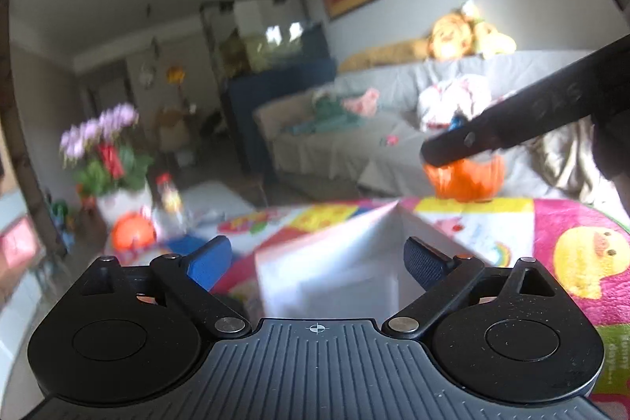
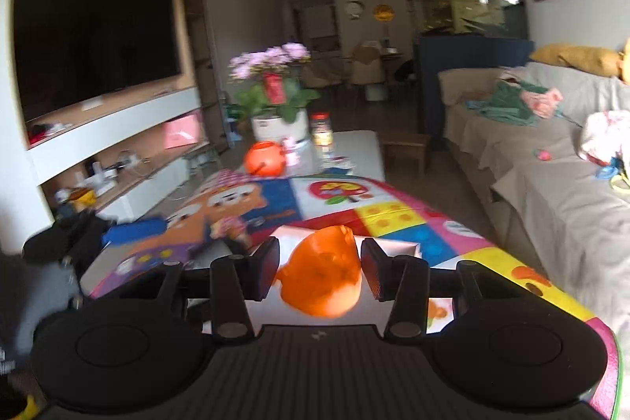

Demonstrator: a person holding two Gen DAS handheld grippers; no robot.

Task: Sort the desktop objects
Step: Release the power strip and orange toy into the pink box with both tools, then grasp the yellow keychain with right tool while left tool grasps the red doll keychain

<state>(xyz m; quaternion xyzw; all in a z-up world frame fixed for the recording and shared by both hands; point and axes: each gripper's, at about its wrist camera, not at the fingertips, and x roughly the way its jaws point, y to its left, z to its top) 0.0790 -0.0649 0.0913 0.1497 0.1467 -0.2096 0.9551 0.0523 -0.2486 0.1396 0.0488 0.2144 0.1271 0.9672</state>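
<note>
A grey sofa (image 2: 551, 191) fills the right of the right wrist view, a dark television (image 2: 94, 38) the upper left. Low in frame, a cartoon-print mat (image 2: 323, 199) covers the table, bearing a white box (image 1: 346, 262). The left gripper (image 1: 319, 258) stands spread wide and empty over it. The right gripper (image 2: 319, 268) pinches an orange toy (image 2: 323, 278), apparently mid-carry; next it likely needs lowering into the box.
</note>
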